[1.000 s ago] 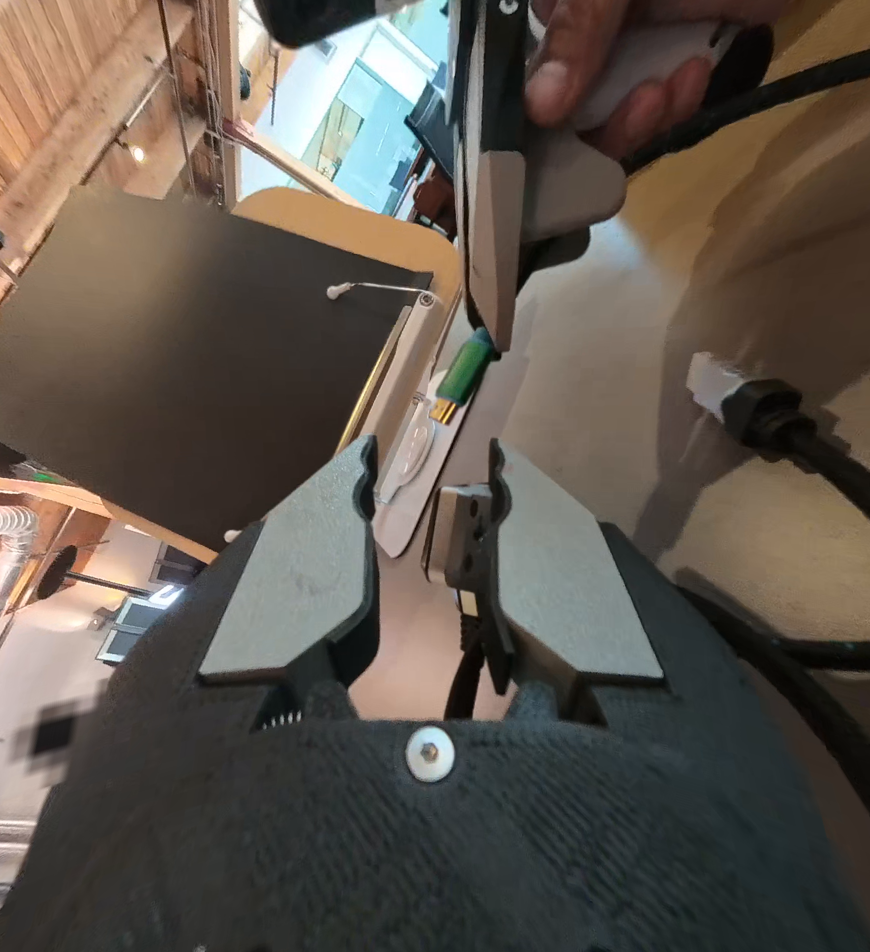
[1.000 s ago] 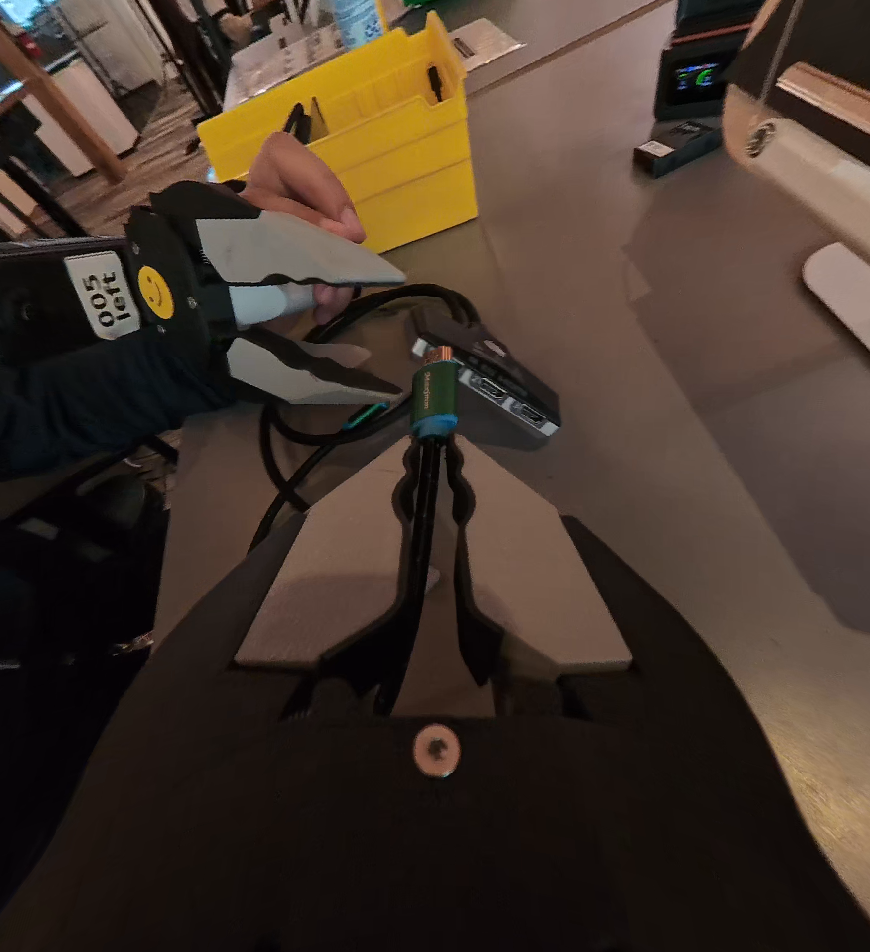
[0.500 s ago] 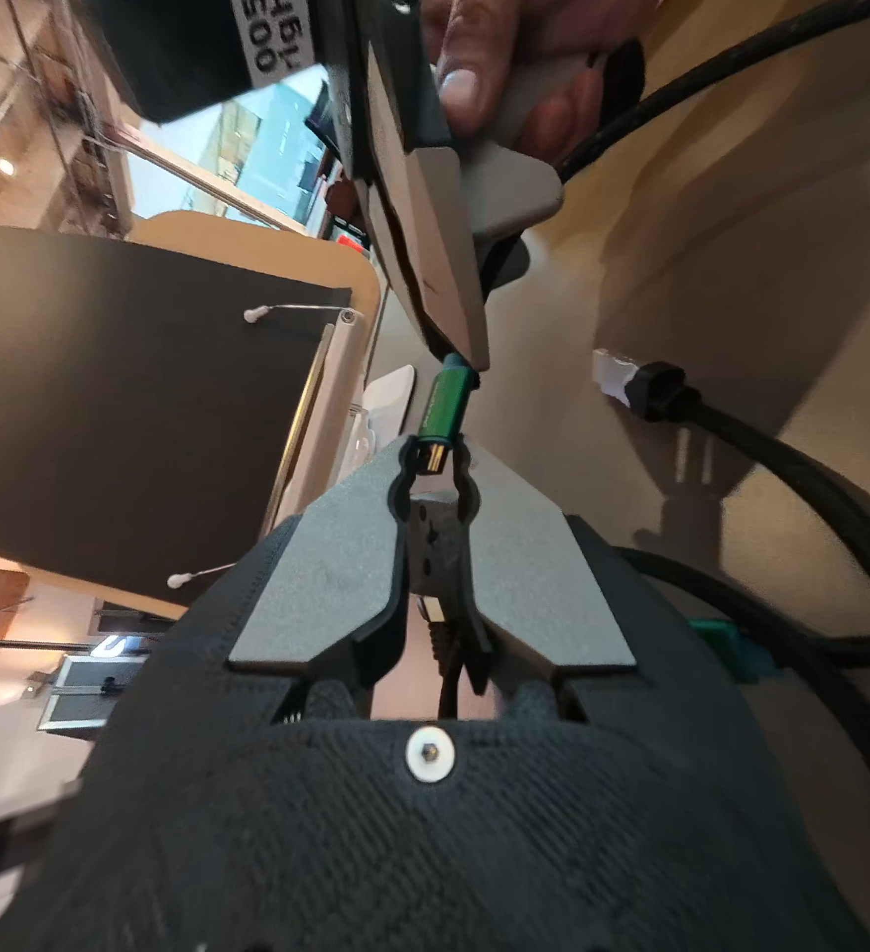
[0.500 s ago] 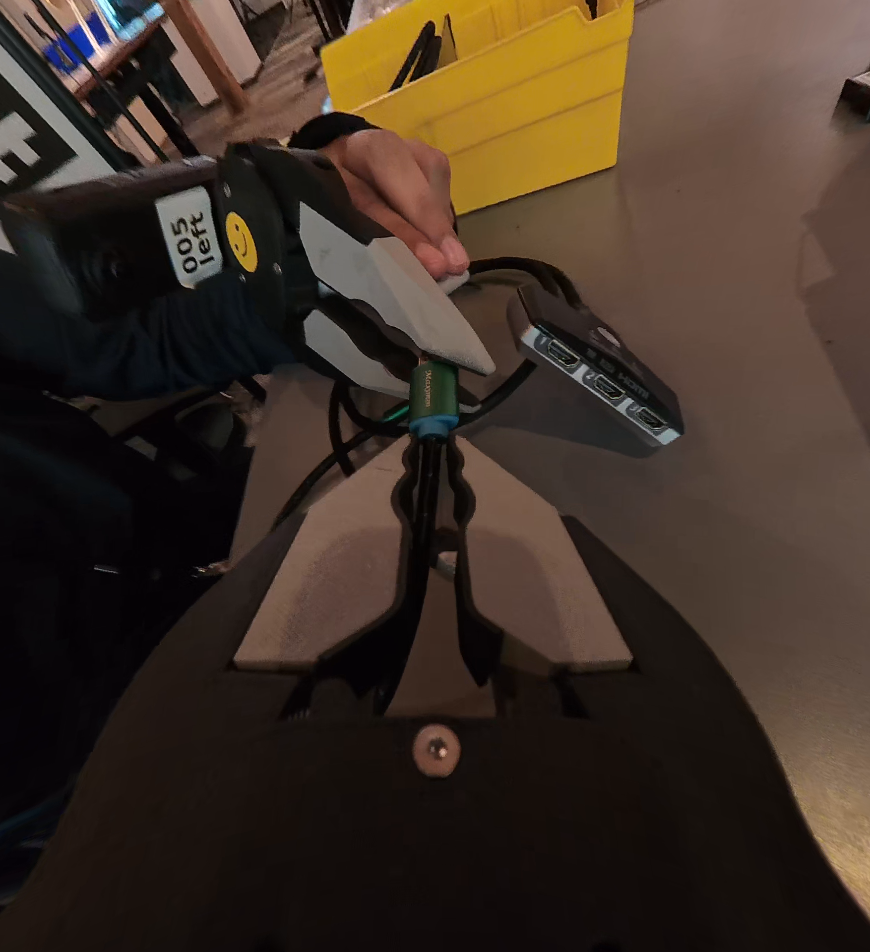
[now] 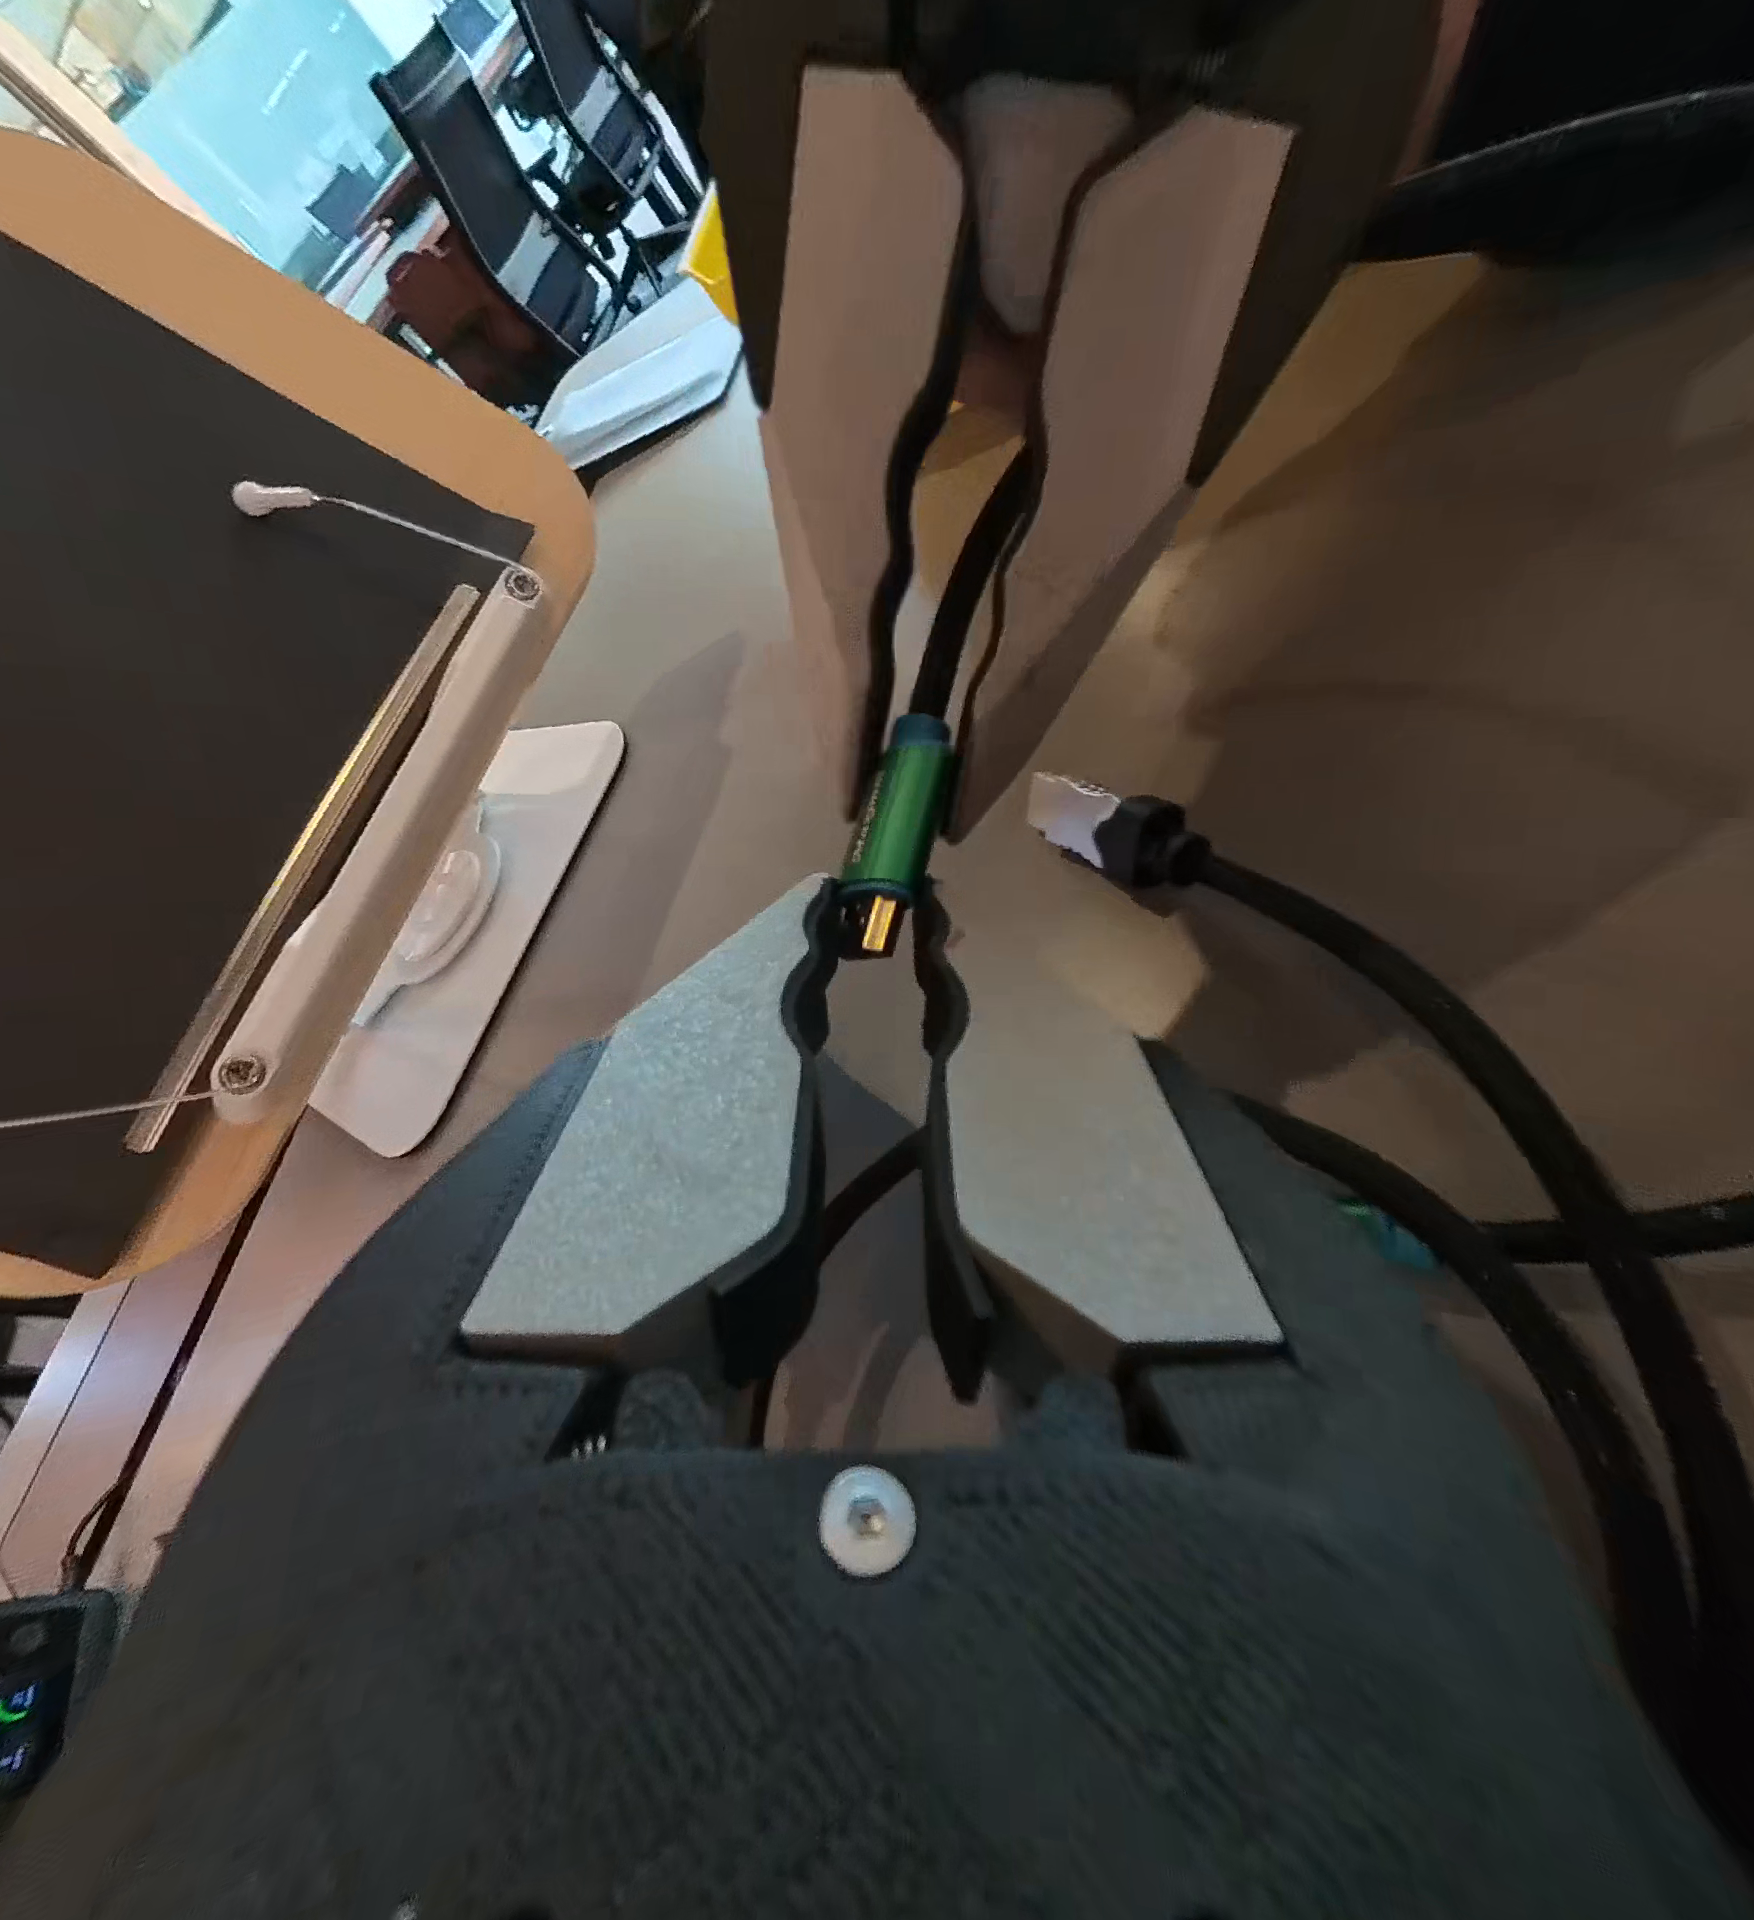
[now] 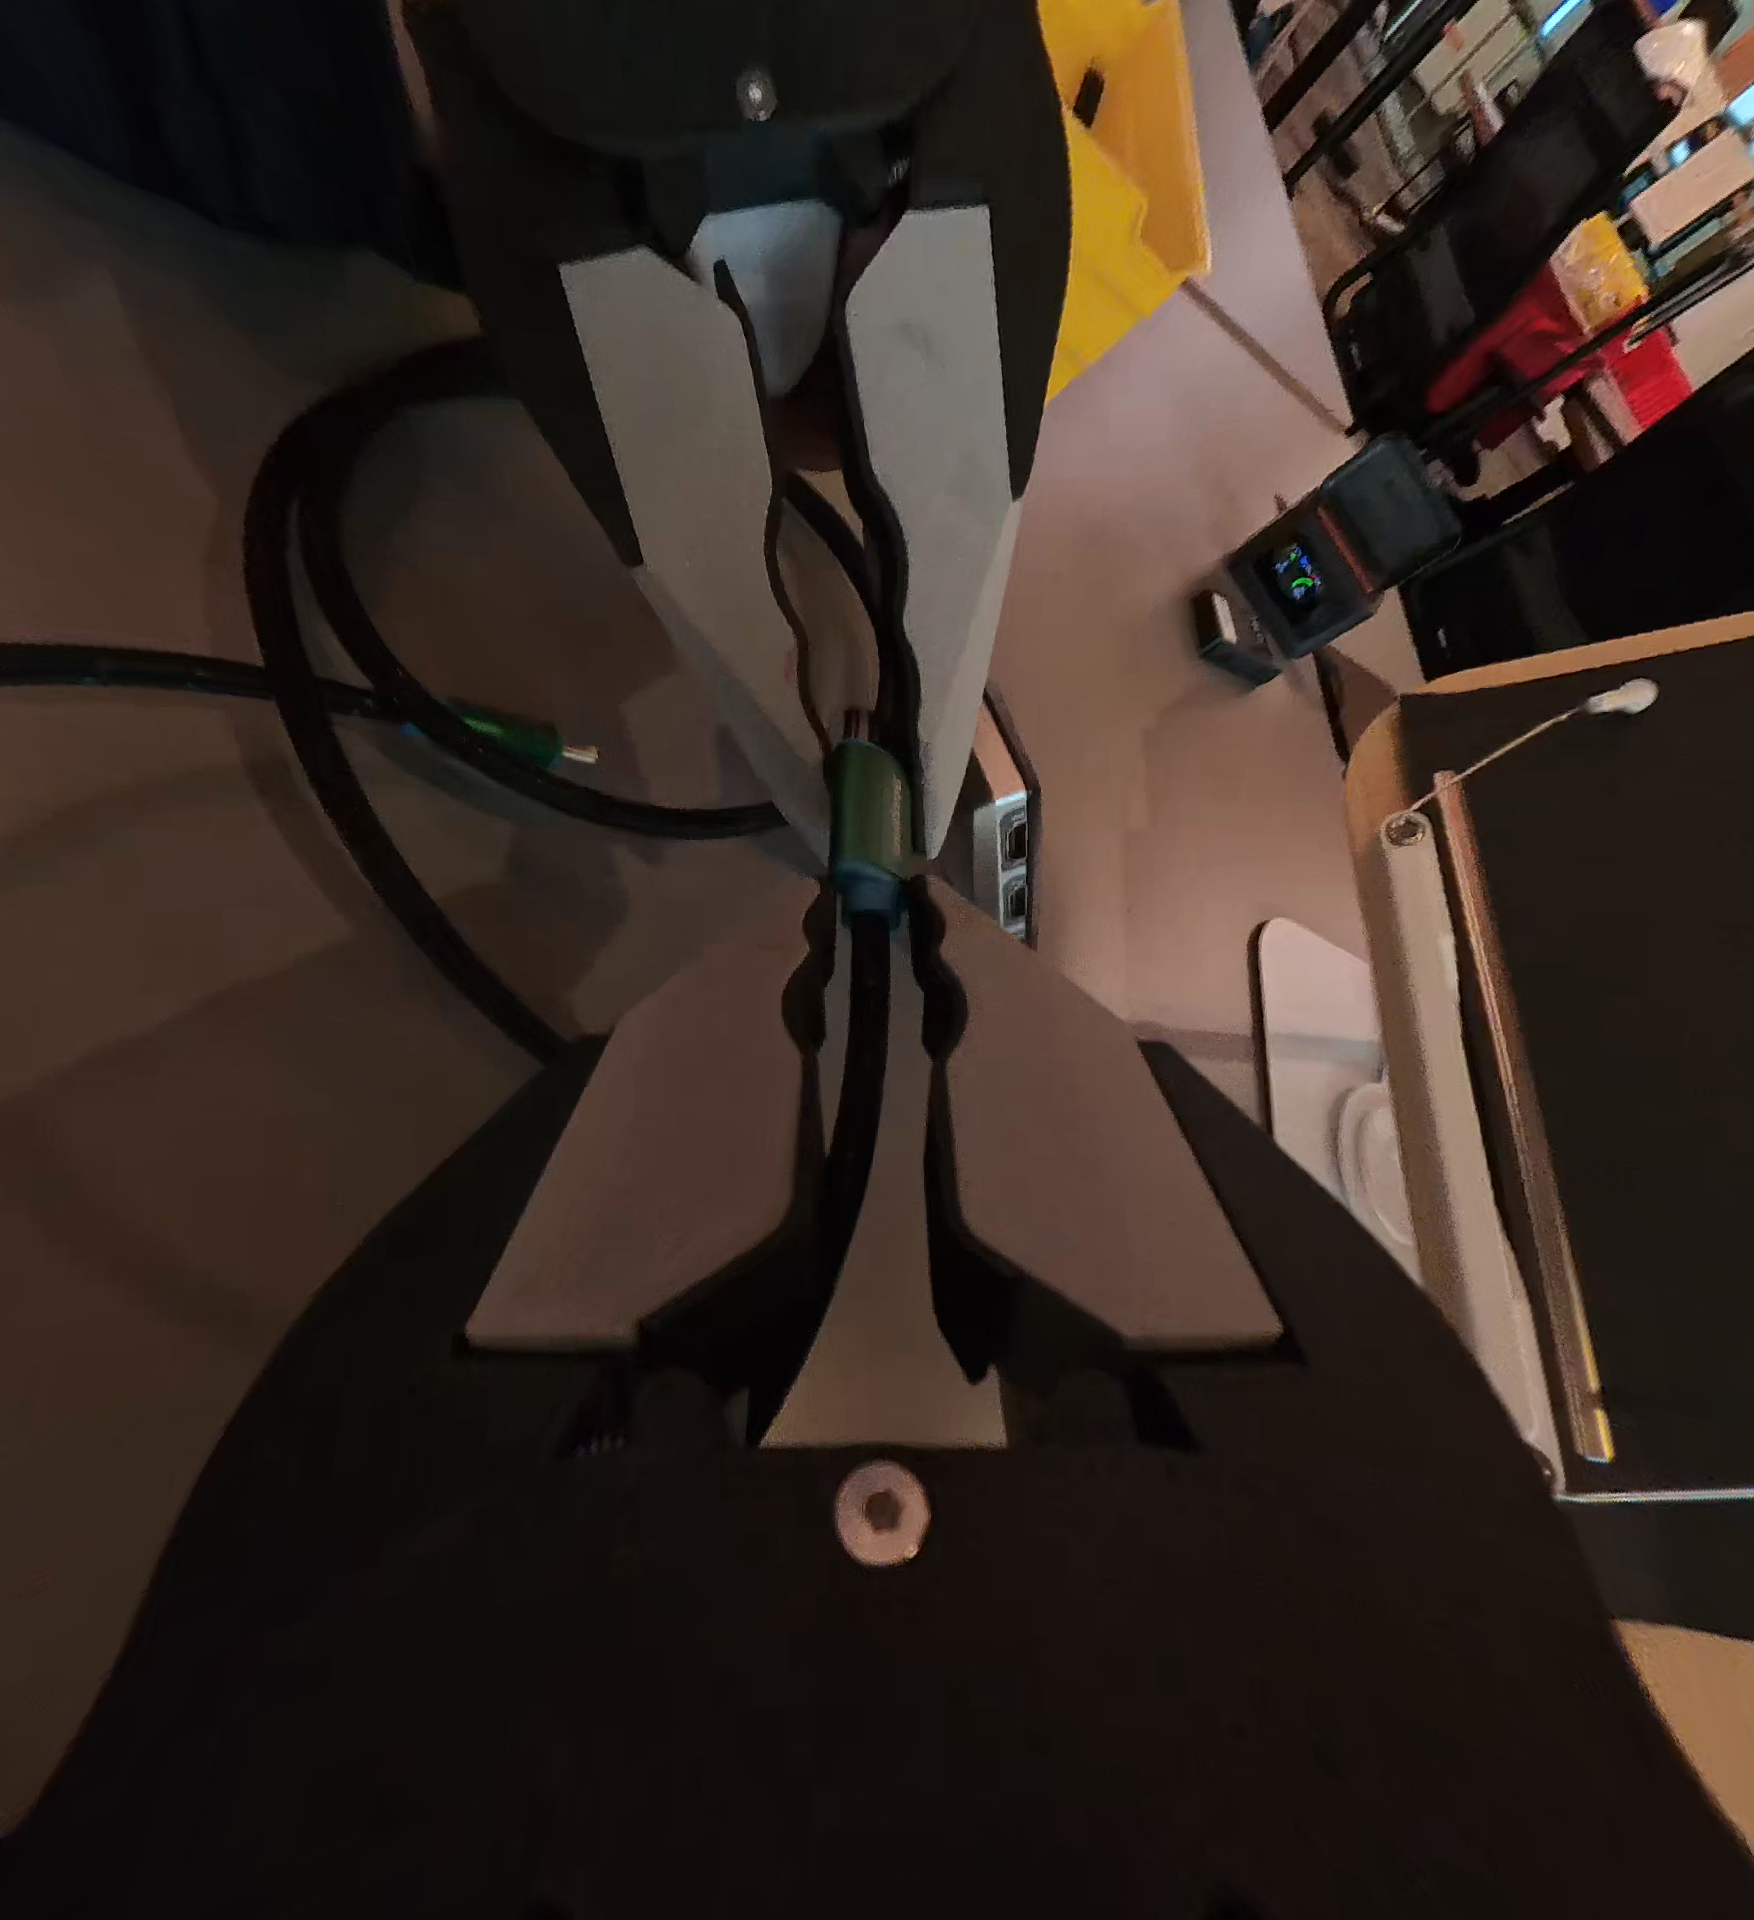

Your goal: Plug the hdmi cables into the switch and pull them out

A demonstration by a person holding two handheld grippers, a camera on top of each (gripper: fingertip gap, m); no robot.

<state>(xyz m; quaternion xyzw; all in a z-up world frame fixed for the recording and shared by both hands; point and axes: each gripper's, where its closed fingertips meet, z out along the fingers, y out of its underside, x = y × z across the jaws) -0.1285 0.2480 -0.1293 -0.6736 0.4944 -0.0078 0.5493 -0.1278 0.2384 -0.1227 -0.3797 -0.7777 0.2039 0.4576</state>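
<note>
Two hand-held grippers meet tip to tip above the tabletop [image 5: 1475, 520]. The left hand-held gripper [image 5: 878, 925] stands slightly parted around the green HDMI plug [image 5: 894, 810]; the right hand-held gripper [image 6: 868, 914] is clamped on its cable. The switch [image 6: 1010, 862] lies just beyond; a second plug [image 5: 1112, 831] rests nearby.

Your two grippers face each other tip to tip. Your right gripper [image 6: 868, 914] has its jaws nearly closed, pinching a cable between them. Your left gripper [image 5: 873, 914] meets it from the opposite side, jaws drawn in narrowly, fingertips [image 5: 811, 914] almost touching the other's.
</note>
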